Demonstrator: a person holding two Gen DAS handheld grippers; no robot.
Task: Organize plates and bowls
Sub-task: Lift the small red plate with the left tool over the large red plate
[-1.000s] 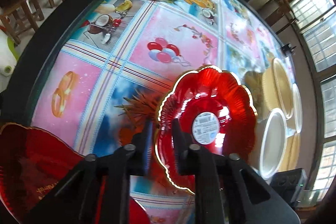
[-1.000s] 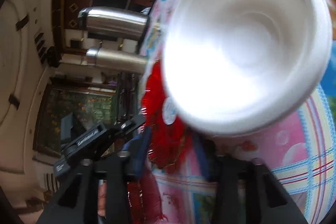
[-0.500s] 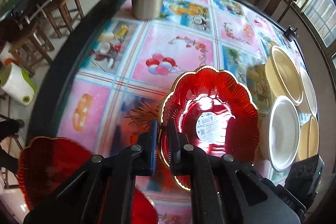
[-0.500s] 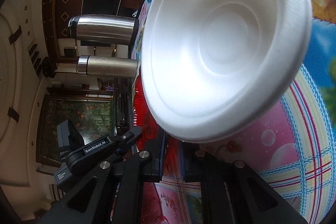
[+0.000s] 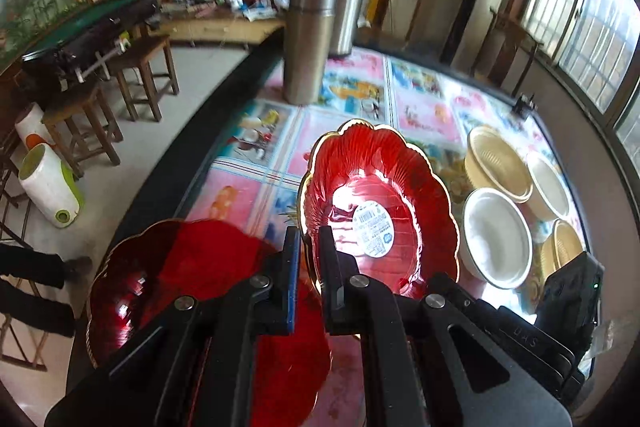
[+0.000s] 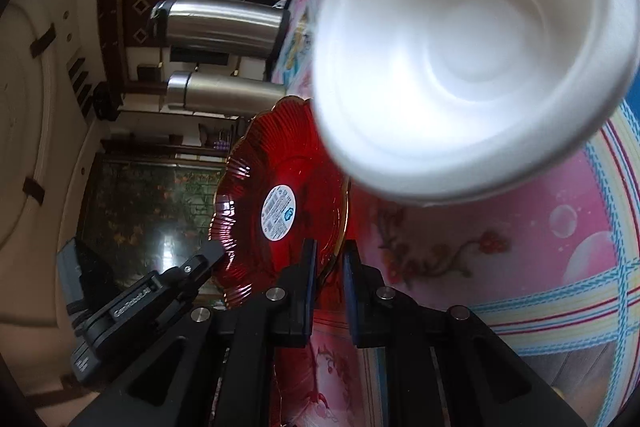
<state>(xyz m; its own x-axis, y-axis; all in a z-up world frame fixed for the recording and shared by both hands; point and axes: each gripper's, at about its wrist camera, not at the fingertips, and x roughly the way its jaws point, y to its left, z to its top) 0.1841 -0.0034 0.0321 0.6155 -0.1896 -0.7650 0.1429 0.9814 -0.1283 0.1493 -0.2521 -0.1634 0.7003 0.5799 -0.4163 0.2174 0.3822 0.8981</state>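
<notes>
Plate (image 5: 376, 211) rim clamped inside hand-held gripper (image 5: 310, 259).

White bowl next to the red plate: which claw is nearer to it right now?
Right. The right claw sits right beside the white bowl; the left claw is across the red plate from it.

Two black handheld grippers with blue-padded fingers

The left gripper (image 5: 309, 259) has matte black linkage arms with triangular cut-outs, round silver screws at the pivots and flat fingers (image 5: 291, 279), one edged with a blue pad. The right gripper (image 6: 330, 267) is built alike: black arms, silver screws, blue pads on both fingers (image 6: 349, 287). In the right wrist view, white lettering, blurred, marks the left gripper's black side.
</notes>
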